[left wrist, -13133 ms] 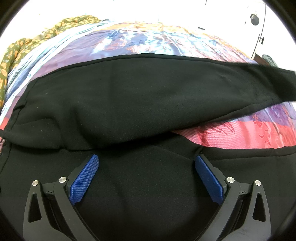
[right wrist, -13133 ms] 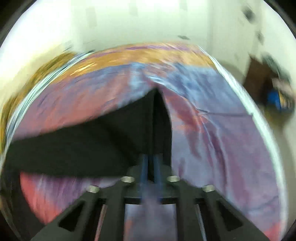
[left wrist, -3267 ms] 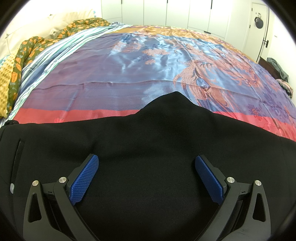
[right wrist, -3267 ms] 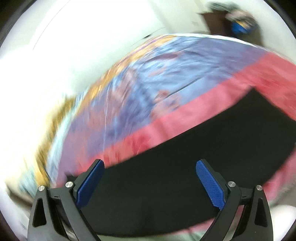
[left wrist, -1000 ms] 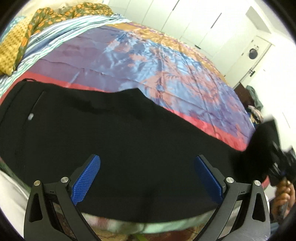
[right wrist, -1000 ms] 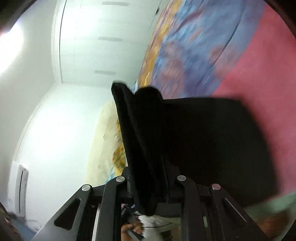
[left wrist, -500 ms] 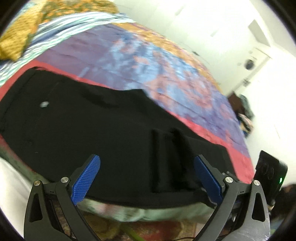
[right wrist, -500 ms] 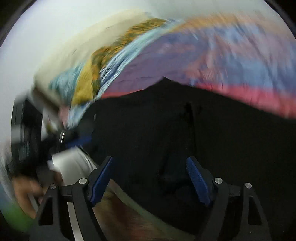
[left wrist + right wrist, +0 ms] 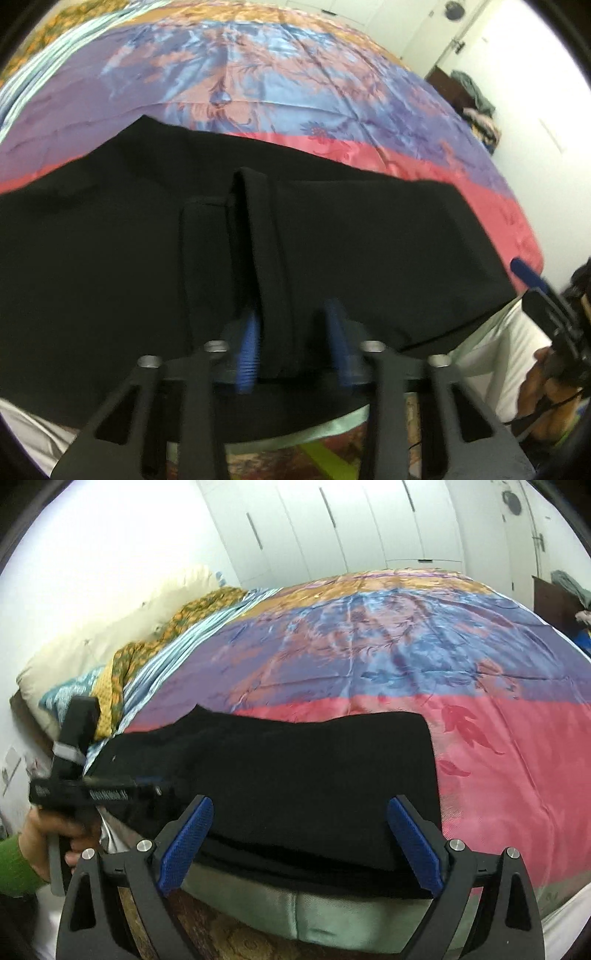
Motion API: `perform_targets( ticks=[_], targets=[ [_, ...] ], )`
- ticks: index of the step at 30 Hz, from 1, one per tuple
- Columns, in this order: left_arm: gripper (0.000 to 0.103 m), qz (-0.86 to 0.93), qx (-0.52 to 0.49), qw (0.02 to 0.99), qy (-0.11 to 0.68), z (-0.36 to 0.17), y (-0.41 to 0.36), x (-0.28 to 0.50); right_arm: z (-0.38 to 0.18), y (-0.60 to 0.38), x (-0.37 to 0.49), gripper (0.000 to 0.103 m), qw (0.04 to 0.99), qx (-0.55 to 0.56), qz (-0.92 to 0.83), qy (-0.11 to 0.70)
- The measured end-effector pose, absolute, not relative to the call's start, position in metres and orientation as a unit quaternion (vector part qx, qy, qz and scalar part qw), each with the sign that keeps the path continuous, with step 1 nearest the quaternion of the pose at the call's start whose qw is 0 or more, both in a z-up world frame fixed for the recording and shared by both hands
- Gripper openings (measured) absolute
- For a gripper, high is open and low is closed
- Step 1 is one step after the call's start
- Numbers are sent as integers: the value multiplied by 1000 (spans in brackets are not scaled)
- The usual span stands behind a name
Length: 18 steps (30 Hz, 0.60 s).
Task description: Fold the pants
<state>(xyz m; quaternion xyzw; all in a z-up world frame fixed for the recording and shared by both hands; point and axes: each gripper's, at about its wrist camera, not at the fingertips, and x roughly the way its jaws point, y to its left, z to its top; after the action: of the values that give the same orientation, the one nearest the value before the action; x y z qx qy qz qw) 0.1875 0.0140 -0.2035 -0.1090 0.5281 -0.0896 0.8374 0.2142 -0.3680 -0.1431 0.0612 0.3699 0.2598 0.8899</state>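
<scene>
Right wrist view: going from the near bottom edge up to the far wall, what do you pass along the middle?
right gripper → green edge of the bed → folded black pants → pink band of the bedspread → blue and purple flowered part → orange band → white wardrobe doors.

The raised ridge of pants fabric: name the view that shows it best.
Left wrist view. The ridge stands up between the left gripper, whose jaws have just been closing on it. The right wrist view shows only the flat black pants, no ridge.
</scene>
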Motion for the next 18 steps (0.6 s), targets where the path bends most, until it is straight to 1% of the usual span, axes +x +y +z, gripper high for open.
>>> perform_targets(
  ticks=[1, 3, 5, 7, 8, 12, 15, 18],
  targets=[
    [5, -85, -112, 837, 530, -204, 14, 188, -145, -365, 217, 95, 890, 60, 259, 370],
    [4, -88, -142, 840, 516, -194, 21, 181, -145, -364, 216, 95, 892, 58, 260, 366],
    [4, -80, -141, 855, 493, -175, 31, 167, -142, -368, 213, 95, 897, 60, 258, 354],
    [4, -66, -141, 863, 481, -169, 43, 160, -137, -376, 210, 95, 903, 62, 252, 342],
    [4, -59, -143, 864, 480, -170, 51, 158, -132, -379, 203, 95, 905, 61, 250, 340],
    [4, -26, -135, 850, 508, -203, 63, 164, -132, -380, 212, 95, 902, 67, 246, 347],
    [4, -17, -118, 854, 507, -210, 59, 161, -149, -372, 227, 95, 882, 68, 268, 381],
    [5, -14, -117, 854, 506, -208, 59, 159, -185, -358, 241, 96, 839, 62, 288, 456]
  ],
)
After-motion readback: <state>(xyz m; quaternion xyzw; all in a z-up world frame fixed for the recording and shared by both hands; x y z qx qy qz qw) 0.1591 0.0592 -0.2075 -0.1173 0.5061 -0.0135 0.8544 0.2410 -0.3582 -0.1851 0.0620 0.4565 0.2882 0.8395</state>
